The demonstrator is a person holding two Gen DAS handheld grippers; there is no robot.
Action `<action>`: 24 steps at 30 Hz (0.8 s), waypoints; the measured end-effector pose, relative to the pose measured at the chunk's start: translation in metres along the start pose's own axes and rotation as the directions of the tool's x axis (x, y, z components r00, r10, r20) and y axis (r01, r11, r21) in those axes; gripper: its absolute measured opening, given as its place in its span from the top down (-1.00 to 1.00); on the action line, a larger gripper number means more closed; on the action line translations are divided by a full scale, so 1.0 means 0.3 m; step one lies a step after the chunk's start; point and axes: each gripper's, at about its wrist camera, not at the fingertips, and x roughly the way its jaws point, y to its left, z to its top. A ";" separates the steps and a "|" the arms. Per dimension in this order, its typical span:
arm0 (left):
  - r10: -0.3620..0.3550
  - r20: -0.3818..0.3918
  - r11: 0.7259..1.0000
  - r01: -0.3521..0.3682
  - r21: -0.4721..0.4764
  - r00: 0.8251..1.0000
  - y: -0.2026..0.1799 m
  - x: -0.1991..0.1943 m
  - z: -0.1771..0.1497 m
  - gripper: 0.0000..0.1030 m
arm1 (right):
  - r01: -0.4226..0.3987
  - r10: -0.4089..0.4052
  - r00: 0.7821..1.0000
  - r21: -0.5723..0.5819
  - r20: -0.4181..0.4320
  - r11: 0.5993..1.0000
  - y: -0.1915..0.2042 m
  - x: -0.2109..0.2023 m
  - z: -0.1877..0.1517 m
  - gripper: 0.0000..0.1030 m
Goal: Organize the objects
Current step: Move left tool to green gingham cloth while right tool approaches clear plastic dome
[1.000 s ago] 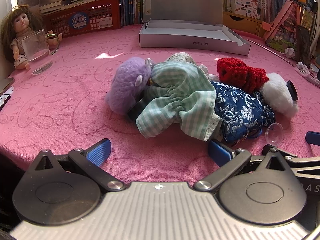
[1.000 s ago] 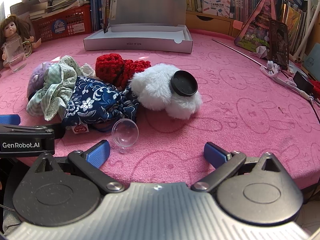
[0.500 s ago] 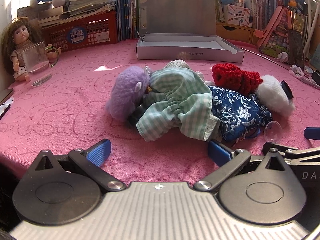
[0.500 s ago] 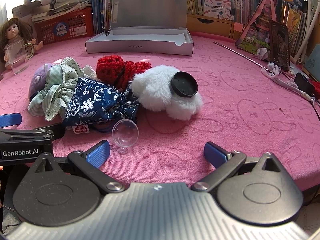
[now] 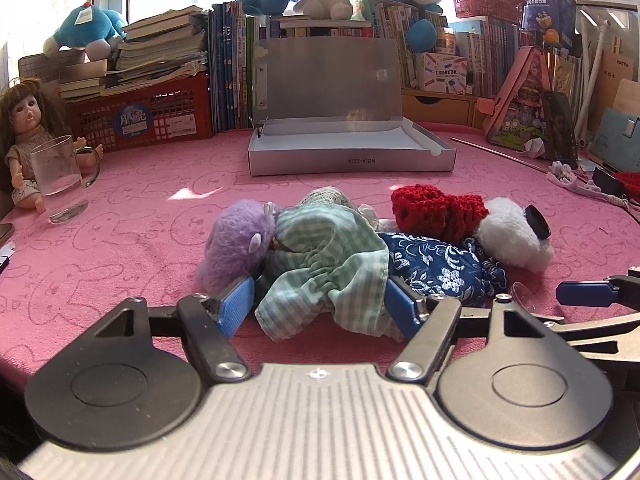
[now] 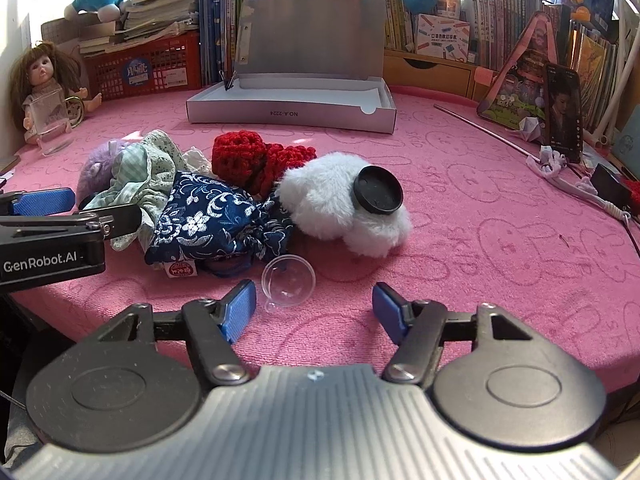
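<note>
A heap lies mid-table on the pink cloth: a purple plush (image 5: pixel 234 240), a green-striped garment (image 5: pixel 328 256), a blue floral pouch (image 5: pixel 436 264), a red knitted piece (image 5: pixel 436 210) and a white plush (image 5: pixel 508 232) bearing a black disc (image 6: pixel 378 196). Behind the heap stands an open silver box (image 5: pixel 348 156). My left gripper (image 5: pixel 320 306) is closing, its blue pads flanking the garment's near edge without visibly pressing it. My right gripper (image 6: pixel 316 310) is closing too, and between its pads there is nothing. A clear plastic dome (image 6: pixel 288 280) lies just ahead of its left pad.
A glass mug (image 5: pixel 60 180) and a doll (image 5: pixel 24 120) stand at the far left, with a red basket (image 5: pixel 140 116) under books behind them. On the right lie a thin rod (image 6: pixel 480 128), a propped phone (image 6: pixel 562 112) and a white cord (image 6: pixel 576 188).
Both pairs of jaws have narrowed from wide open. Both views have tipped upward, showing more of the shelves. The garment now sits between the left pads.
</note>
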 end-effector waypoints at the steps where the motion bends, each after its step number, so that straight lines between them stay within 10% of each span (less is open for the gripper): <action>1: -0.001 -0.004 1.000 0.001 0.002 1.000 0.001 0.007 0.001 -0.45 | -0.001 0.001 1.000 -0.004 0.003 1.000 0.003 -0.001 0.000 -0.38; 24: -0.024 0.071 0.998 0.020 0.065 0.997 -0.023 0.099 0.026 -0.44 | -0.065 0.065 0.998 0.034 -0.002 0.997 -0.011 0.018 0.008 0.09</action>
